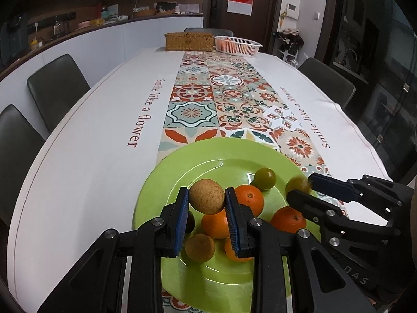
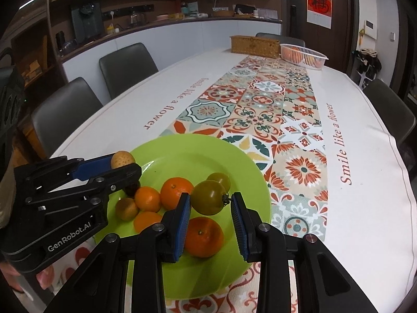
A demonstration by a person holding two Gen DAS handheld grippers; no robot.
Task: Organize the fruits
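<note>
Clamped tight in the left gripper (image 1: 207, 200): a tan, speckled round fruit (image 1: 206, 199), held between the blue pads above the green plate (image 1: 156, 195). Gripped likewise in the right gripper (image 2: 210, 201): a greenish tomato (image 2: 210, 197), stem toward the right pad, jaws closed narrowly on it over the same plate. Reads "GenRobot.AI" in white on the left gripper's black body, seen from the right wrist view; "DAS" faintly on the right gripper's body in the other view. Printed along both white margins of the tablecloth (image 2: 365, 182): "Smile like a flower" in reddish script, flanking the patterned tile runner (image 2: 260, 109). Sitting on the plate: several oranges (image 2: 176, 193), a second green tomato (image 2: 219, 180), another small brown fruit (image 2: 127, 208). Plate close to the near tabletop edge, its front rim hidden behind the grippers. Wide open cloth beyond the plate, all the way to a woven box (image 1: 188, 41) and a white basket (image 1: 238, 44) at the far end. Dark chairs (image 1: 57, 88) along both long sides.
</note>
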